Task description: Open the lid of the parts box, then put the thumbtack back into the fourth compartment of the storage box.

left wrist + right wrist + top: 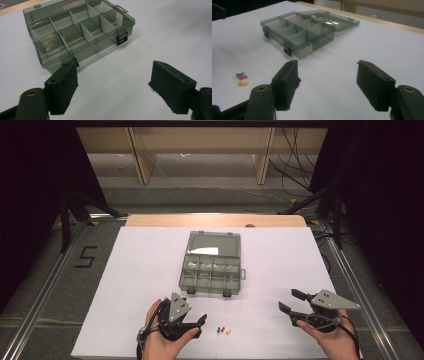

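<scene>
Here we see three small plastic pushpins (223, 330), blue, red and yellow, lying near the table's front edge, just right of our spread, empty left gripper (196, 326); our right gripper (290, 301) gapes empty, far right.

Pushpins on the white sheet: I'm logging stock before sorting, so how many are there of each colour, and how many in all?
Blue pushpin: 1
Red pushpin: 1
Yellow pushpin: 1
Total: 3, lying close together in front of the open compartment box.
</scene>
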Available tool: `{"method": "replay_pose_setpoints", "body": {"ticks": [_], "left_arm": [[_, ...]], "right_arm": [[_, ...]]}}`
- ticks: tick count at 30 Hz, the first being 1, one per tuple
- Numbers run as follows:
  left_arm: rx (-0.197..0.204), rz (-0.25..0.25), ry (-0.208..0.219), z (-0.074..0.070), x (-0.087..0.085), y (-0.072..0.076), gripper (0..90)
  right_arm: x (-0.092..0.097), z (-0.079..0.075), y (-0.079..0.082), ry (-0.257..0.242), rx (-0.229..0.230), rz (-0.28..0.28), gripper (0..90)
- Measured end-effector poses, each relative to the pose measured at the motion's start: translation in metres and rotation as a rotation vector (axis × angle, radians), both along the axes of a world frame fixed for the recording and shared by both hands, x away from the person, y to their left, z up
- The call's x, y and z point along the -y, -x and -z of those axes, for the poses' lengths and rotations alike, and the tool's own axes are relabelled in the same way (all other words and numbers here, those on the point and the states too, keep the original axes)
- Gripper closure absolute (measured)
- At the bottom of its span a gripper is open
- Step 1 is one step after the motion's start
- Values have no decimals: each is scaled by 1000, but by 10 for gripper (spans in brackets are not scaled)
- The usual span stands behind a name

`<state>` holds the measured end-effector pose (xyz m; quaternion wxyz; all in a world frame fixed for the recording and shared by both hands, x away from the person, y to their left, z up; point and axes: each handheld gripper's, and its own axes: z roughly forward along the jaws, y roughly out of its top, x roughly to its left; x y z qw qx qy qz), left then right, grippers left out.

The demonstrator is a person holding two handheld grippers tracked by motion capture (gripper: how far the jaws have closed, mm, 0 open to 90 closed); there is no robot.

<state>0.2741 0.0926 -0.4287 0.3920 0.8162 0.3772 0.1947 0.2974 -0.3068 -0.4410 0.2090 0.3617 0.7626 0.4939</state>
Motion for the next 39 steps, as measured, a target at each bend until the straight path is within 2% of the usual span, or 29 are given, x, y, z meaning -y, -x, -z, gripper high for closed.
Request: {"method": "replay_pose_setpoints", "body": {"ticks": [2, 5, 6, 7, 8, 9, 10, 11, 12, 14, 15, 16, 18, 19, 20, 22, 23, 24, 27, 28, 29, 31, 32, 33, 34, 36, 37, 38, 39], "left_arm": [[-1, -10, 9, 1, 0, 2, 212], [5, 6, -16, -1, -4, 2, 211], [14, -10, 17, 1, -2, 1, 211], [8, -24, 28, 1, -2, 2, 211], [5, 1, -6, 0, -5, 1, 211], [7, -12, 12, 1, -4, 0, 210], [7, -12, 12, 1, -4, 0, 210], [-3, -11, -5, 0, -4, 0, 210], [1, -3, -7, 1, -3, -1, 209], [-3, -2, -16, 2, -2, -2, 208], [-5, -1, -7, 3, 0, -2, 208], [-5, -2, -14, 2, 1, -1, 209], [0, 5, 6, 2, 2, -2, 205], [0, 5, 6, 2, 2, -2, 198], [12, -22, 52, 3, 5, -2, 191], [12, -11, 57, 3, 7, -5, 188], [15, 8, 30, 3, 5, -7, 188], [12, 21, 18, 4, 5, -9, 188], [-1, 21, 15, 8, 5, -10, 202], [-22, 14, 16, 10, 6, -10, 202], [-37, 7, -5, 13, 6, -12, 219], [-44, -2, 3, 14, 7, -12, 246], [-55, -2, 3, 15, 8, -12, 264], [-68, -7, -16, 15, 10, -14, 281], [-82, -14, -3, 15, 12, -15, 298], [-84, -13, -2, 15, 14, -16, 321], [-84, -20, 21, 16, 19, -19, 321], [-83, -15, 6, 16, 20, -21, 348], [-96, -14, 5, 17, 22, -23, 358]], "right_arm": [[-1, -1, 0, 7, 6, -1, 346], [-5, 0, 0, 16, 0, -9, 346], [-5, 0, 0, 20, 0, -8, 346], [-5, 0, 0, 22, 5, -8, 346], [-5, 1, 0, 21, -9, -12, 346], [-6, 2, 0, 7, -10, -13, 346], [-6, 2, 0, 7, -10, -13, 346], [-5, 1, -1, 19, 5, -13, 346], [-4, 1, 1, 7, 10, -9, 346], [-3, 0, 2, 12, -4, -12, 346], [-3, 2, 2, -2, -11, -15, 346], [-1, 2, 1, 5, 4, -9, 346], [1, 0, 3, 8, -13, -7, 345], [1, 0, 3, 12, 4, -6, 345], [1, 1, 3, 3, 12, -2, 344], [2, 3, 3, 8, 12, 0, 344], [3, 2, 5, 12, -27, -4, 344], [4, 3, 4, 19, -10, 6, 344], [5, 4, 4, 15, -11, 21, 344], [5, 4, 4, 6, -5, 19, 344], [5, 4, 6, 20, -14, 11, 344], [5, 3, 7, 17, -13, 18, 344], [3, 4, 7, 4, -29, 5, 344], [3, 4, 6, 20, -13, 10, 344], [3, 5, 6, 24, -12, 12, 344], [2, 6, 6, 22, -10, 5, 344], [2, 7, 6, 22, -16, 3, 344], [4, 9, 7, 12, -41, -8, 344], [5, 9, 7, 21, -31, 1, 344]]}}
